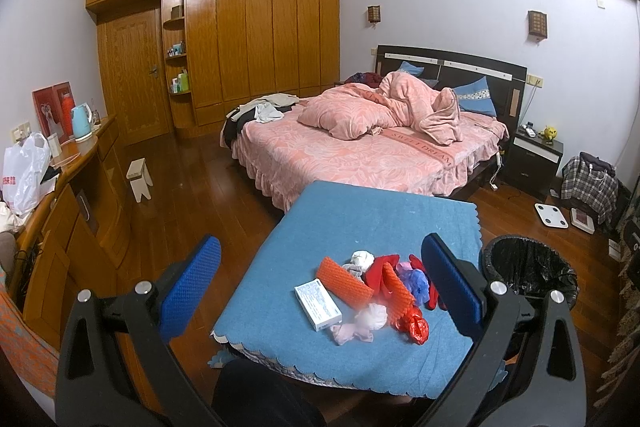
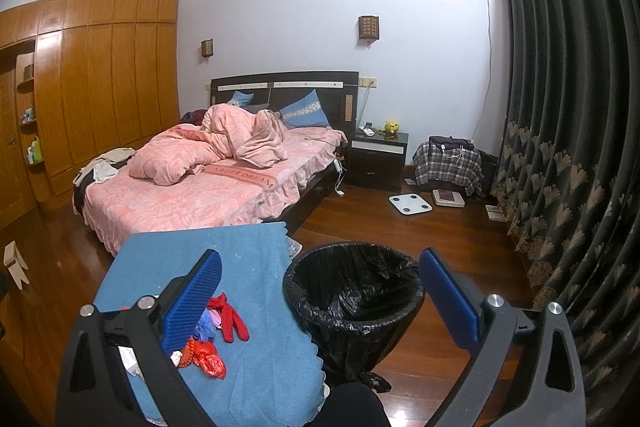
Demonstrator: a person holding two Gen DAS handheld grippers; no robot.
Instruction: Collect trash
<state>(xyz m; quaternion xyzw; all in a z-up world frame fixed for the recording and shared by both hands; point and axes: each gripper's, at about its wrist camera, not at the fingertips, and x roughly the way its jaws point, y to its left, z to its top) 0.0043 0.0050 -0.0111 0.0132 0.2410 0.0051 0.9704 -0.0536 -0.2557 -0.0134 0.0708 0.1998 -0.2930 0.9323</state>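
Observation:
A pile of trash lies on the blue-covered table (image 1: 360, 223): a white box (image 1: 318, 304), an orange foam net (image 1: 345, 281), red scraps (image 1: 380, 269), a purple bag (image 1: 416, 281), a red plastic bag (image 1: 412, 323) and white tissue wads (image 1: 372, 317). My left gripper (image 1: 320, 287) is open, above the pile, holding nothing. A bin with a black liner (image 2: 354, 293) stands on the floor right of the table, also seen in the left wrist view (image 1: 528, 269). My right gripper (image 2: 320, 301) is open and empty above the bin's near left rim. Red scraps (image 2: 230, 315) show beside its left finger.
A bed with pink bedding (image 1: 360, 143) stands beyond the table. A wooden wardrobe (image 1: 240, 35) fills the far wall. A sideboard (image 1: 80, 187) with a kettle runs along the left. A nightstand (image 2: 378, 159), scales (image 2: 410, 203) and dark curtains (image 2: 568, 147) are at right.

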